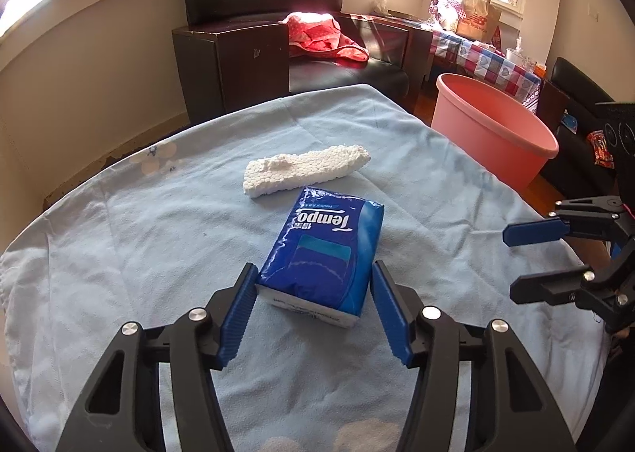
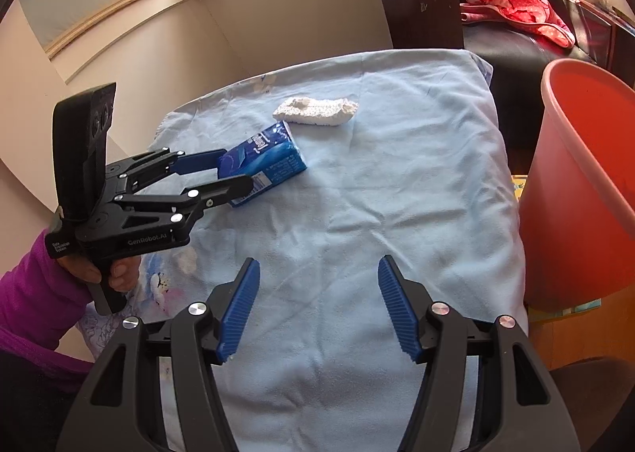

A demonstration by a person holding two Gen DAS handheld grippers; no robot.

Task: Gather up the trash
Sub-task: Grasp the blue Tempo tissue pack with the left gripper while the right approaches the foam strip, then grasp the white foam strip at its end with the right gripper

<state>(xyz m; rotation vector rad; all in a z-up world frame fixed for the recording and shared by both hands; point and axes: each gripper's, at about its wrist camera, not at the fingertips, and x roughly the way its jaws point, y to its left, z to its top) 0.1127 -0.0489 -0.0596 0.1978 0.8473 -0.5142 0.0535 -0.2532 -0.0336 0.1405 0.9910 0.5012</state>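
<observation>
On the blue-clothed bench (image 1: 139, 253), near its middle: a blue tissue pack (image 1: 325, 253), flat and label up, with a white foam piece (image 1: 305, 170) just beyond and apart from it. Off the far right edge, standing lower: a pink bin (image 1: 496, 134). Left tongs (image 1: 313, 267) spread wide, straddling the near end of the pack, one ribbed pad at each long flank, close or barely touching, with no dent in the film and no squeeze to be seen. Right tongs (image 2: 317, 265) likewise wide apart, holding nothing, hanging over bare cloth on the bin side. Judging by looks, the pack is probably light, soft and springy under pressure, and wrapped in glossy film likely to slide against the pads. Best taken across the narrow width, well in from the end rather than at a corner, for fear of pivoting or slipping out. Close firmly enough to sink into the paper, not so hard as to burst the film. Foam probably lighter still, stiff but crumbly. Pinch gently across the middle.
</observation>
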